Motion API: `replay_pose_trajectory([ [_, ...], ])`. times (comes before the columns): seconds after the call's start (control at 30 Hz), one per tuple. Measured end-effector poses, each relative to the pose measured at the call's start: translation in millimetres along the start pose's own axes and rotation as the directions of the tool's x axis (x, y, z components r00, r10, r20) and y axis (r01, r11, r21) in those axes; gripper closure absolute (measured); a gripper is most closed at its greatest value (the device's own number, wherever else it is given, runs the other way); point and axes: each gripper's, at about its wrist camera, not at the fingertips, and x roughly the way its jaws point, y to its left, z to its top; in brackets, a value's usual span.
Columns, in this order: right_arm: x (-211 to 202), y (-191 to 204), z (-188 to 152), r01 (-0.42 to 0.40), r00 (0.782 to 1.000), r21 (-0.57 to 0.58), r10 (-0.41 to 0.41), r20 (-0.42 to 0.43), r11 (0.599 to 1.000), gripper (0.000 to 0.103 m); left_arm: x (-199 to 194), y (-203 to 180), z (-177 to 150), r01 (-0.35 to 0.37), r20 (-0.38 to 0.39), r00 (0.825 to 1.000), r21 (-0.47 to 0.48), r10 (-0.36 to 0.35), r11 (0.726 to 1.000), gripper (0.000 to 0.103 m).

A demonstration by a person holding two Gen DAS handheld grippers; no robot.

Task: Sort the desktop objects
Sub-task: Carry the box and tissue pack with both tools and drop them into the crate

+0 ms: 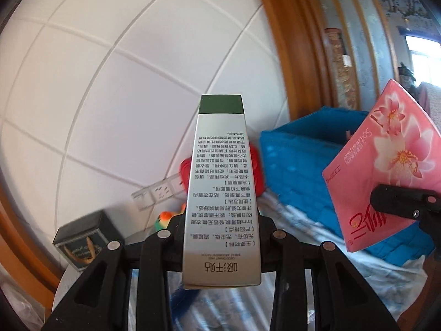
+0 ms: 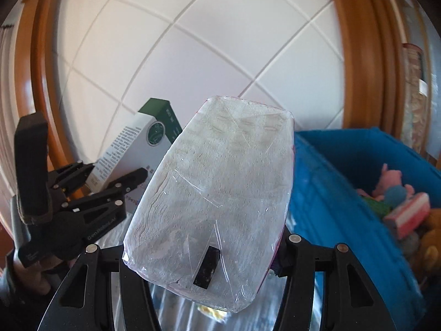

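Observation:
My left gripper (image 1: 220,231) is shut on a tall silver box with a green end (image 1: 220,165), held up in front of the tiled wall. In the right wrist view the same box (image 2: 137,149) stands tilted in the left gripper (image 2: 110,182) at the left. My right gripper (image 2: 209,248) is shut on a pink flowered tissue pack (image 2: 220,179), whose clear-wrapped underside faces the camera. In the left wrist view the pack (image 1: 386,165) hangs at the right, with the right gripper (image 1: 402,201) clamped on its lower edge. A blue basket (image 1: 297,160) sits behind both.
The blue basket (image 2: 344,179) holds several plush toys (image 2: 394,187). A black tin (image 1: 80,242), a red object (image 1: 256,171) and a colourful toy (image 1: 165,218) stand by the wall under a row of sockets (image 1: 157,193). A wooden frame (image 1: 289,41) borders the tiles.

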Motion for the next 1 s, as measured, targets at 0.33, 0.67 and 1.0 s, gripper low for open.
replay_pose_trajectory([
  [0.33, -110, -141, 33, 0.147, 0.984, 0.043, -0.151, 0.096, 0.988, 0.047, -7, -169, 89, 0.191, 0.066, 0.979, 0.057, -0.195, 0.98, 0.07],
  [0.67, -79, -270, 58, 0.181, 0.981, 0.132, -0.189, 0.046, 0.974, 0.045, 35, -276, 159, 0.211, 0.033, 0.976, 0.109, -0.216, 0.971, 0.069],
  [1.0, -77, -310, 95, 0.242, 0.959, 0.169, -0.262, 0.109, 0.956, 0.021, 51, -288, 189, 0.064, 0.081, 0.994, 0.09, -0.072, 0.994, 0.024],
])
